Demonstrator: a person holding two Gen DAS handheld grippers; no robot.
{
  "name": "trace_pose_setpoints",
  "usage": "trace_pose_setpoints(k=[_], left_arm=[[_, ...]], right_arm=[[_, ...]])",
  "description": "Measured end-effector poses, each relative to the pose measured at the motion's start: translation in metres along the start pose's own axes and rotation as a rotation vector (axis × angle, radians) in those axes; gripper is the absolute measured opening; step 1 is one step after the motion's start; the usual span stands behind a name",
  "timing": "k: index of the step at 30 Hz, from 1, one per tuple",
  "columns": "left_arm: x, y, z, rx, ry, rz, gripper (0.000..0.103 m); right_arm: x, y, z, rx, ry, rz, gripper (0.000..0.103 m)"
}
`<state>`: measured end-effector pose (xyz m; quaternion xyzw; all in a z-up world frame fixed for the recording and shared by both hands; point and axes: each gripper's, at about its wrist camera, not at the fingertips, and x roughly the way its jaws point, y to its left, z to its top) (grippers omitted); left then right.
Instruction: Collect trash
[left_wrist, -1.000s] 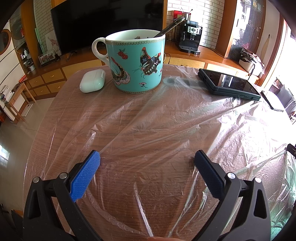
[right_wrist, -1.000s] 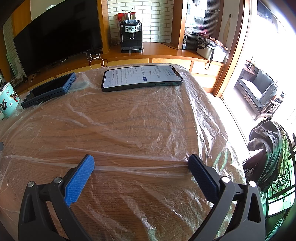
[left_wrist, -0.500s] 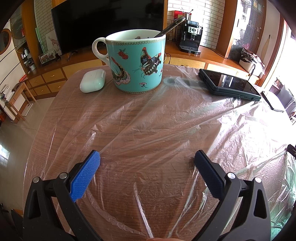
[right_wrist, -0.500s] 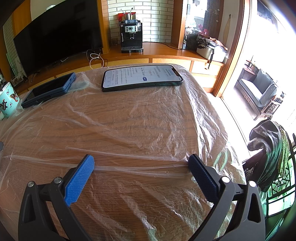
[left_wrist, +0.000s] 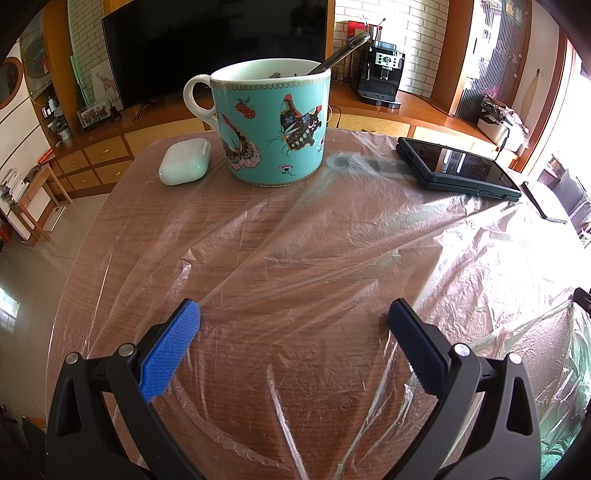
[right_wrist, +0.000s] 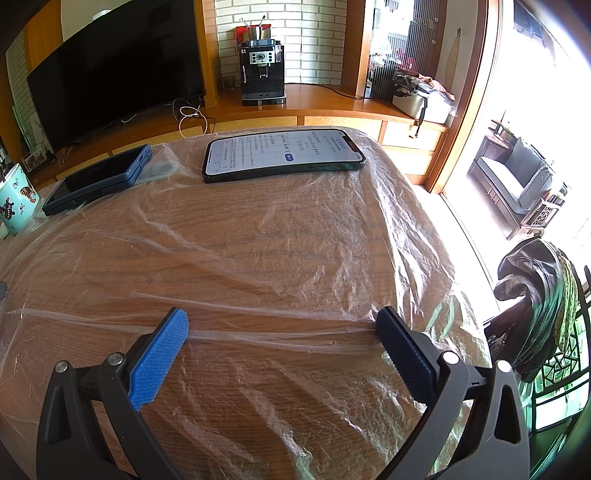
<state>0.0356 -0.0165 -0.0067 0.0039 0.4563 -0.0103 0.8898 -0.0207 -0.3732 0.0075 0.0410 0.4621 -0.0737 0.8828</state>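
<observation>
A clear, wrinkled plastic sheet lies spread over the wooden table; it also shows in the right wrist view. My left gripper is open and empty, just above the sheet near the table's front. My right gripper is open and empty, low over a creased fold of the sheet. Neither gripper holds anything.
A turquoise butterfly mug with a spoon, a white earbud case and a dark phone stand on the sheet at the back. A lit phone and the dark phone lie at the far edge. A chair with clothes stands right.
</observation>
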Motion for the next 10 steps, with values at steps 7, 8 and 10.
trace_pose_setpoints(k=[7,8,10], left_arm=[[0.0,-0.0002,0.0001,0.002,0.0,0.002,0.102],[0.0001,-0.0003,0.0004,0.002,0.0,0.002,0.102],[0.0,-0.0002,0.0001,0.002,0.0,0.002,0.102]], right_arm=[[0.0,-0.0002,-0.0003,0.0,0.0,0.0,0.099],[0.0,-0.0003,-0.0004,0.0,0.0,0.0,0.099],[0.0,-0.0002,-0.0003,0.0,0.0,0.0,0.099]])
